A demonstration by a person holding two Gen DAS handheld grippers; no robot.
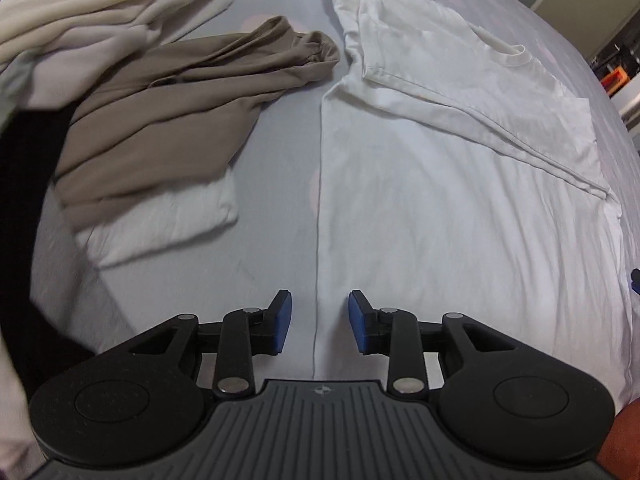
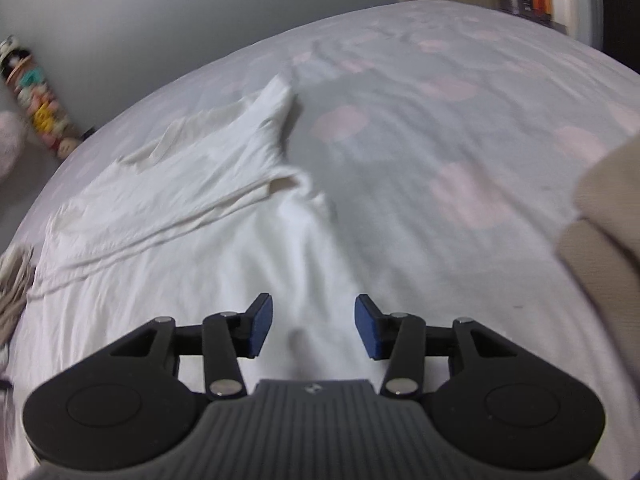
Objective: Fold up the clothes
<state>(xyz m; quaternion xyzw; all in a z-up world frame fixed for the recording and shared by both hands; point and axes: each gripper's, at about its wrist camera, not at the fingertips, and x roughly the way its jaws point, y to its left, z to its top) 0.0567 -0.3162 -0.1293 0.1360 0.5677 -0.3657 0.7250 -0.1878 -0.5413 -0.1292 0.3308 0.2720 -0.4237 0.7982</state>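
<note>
We are looking down on a bed (image 1: 280,184) with a grey sheet dotted in pale pink. At the far left of the left wrist view a cream garment (image 1: 100,4) is lying heaped, and just right of it a tan garment (image 1: 160,120) is sprawling over a folded white piece (image 1: 168,220), beside something black (image 1: 28,200) at the picture's edge. Further right the white T-shirt (image 1: 460,200) is lying flat on the bed with one sleeve folded in across its chest and its collar pointing to the far side. Our left tongs (image 1: 319,324) are hovering released above the shirt's straight left edge, nothing between the blue pads (image 1: 283,322).

In the right wrist view, the same T-shirt (image 2: 180,200) is spreading from the left edge toward the middle, its folded sleeve wrinkling. Our right tongs (image 2: 314,330) are hanging released over the white cloth, gripping nothing. At the far right a beige fabric (image 2: 600,232) is intruding, blurred.
</note>
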